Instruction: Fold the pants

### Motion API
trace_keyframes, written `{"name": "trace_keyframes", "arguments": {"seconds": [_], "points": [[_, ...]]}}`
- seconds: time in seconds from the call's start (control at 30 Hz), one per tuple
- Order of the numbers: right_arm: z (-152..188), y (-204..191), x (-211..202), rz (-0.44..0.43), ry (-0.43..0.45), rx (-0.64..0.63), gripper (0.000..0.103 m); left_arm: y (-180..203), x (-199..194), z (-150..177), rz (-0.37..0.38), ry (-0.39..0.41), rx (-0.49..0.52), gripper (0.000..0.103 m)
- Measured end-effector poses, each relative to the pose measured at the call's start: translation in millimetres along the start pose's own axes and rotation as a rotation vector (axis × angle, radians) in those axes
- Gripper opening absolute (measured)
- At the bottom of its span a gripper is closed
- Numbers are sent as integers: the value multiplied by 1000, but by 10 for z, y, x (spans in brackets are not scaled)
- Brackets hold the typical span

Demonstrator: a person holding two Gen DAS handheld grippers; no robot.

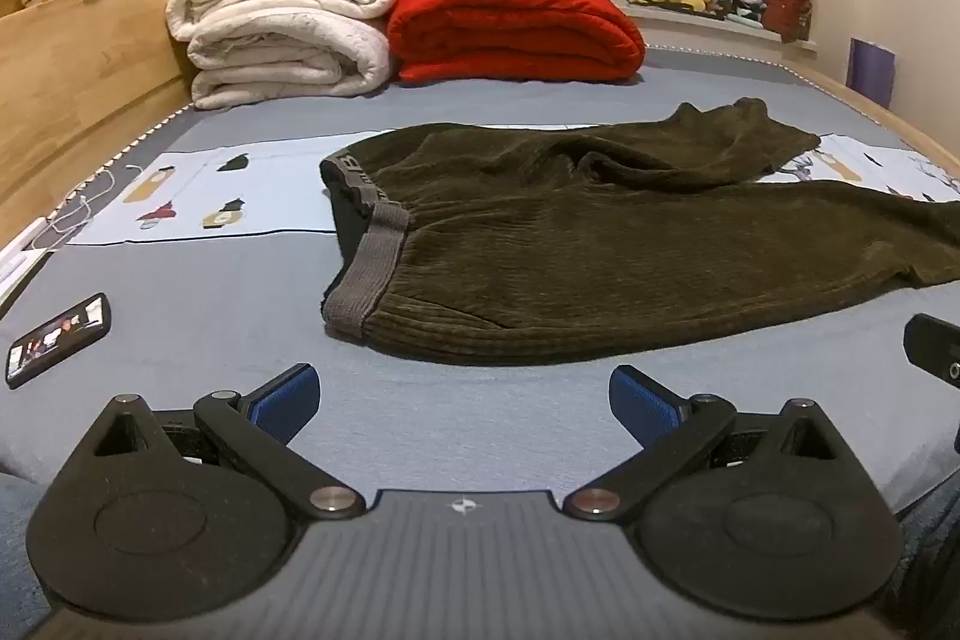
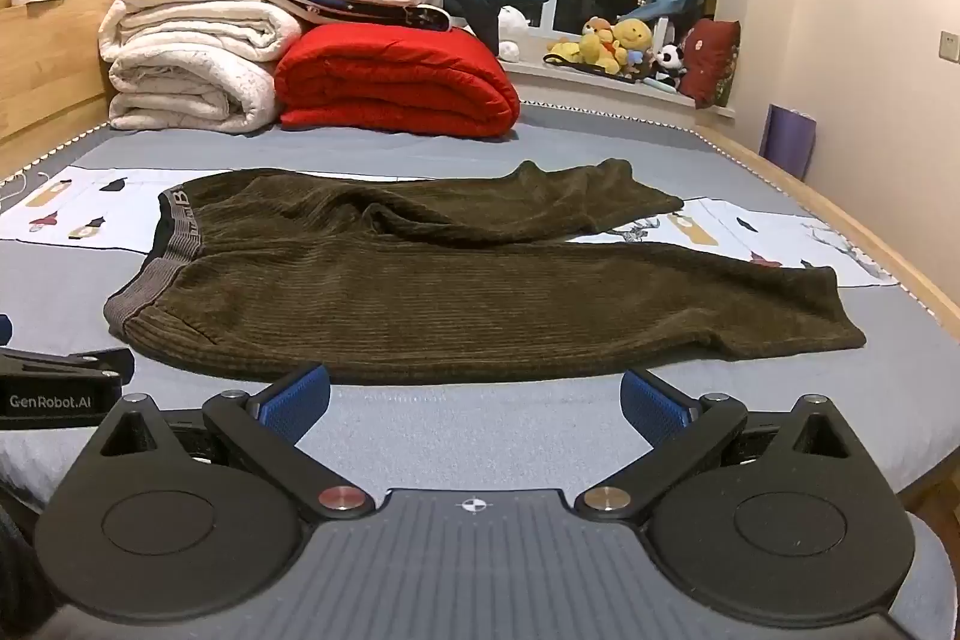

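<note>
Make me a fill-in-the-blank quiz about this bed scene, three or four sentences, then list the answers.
1. The pants lie spread out on the bed, and their colour is dark ____.
2. The jaws of the left gripper and the right gripper are both ____.
3. The waistband of the pants is on the ____ side of both views.
4. Behind the pants, the folded blanket beside the white one is ____.

Answers: brown; open; left; red
</note>
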State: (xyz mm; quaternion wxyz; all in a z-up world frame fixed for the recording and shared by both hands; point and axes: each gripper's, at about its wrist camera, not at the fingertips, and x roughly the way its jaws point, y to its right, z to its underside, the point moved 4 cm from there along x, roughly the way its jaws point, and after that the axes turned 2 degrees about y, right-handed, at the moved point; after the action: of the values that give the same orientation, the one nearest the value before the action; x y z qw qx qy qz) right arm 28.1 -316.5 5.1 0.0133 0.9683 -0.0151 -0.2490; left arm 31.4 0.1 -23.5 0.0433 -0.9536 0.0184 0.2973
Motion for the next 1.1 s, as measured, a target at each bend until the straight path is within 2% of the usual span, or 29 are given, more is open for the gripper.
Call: {"name": "trace_keyframes", "arguments": {"seconds": [0.4, 1.1], "points": [[-58, -71, -13, 1, 15, -14, 102, 74, -4, 5, 22, -10, 20, 103], [-33, -148, -15, -20, 10, -6, 102, 26, -11, 29, 30, -11, -10, 103]]}}
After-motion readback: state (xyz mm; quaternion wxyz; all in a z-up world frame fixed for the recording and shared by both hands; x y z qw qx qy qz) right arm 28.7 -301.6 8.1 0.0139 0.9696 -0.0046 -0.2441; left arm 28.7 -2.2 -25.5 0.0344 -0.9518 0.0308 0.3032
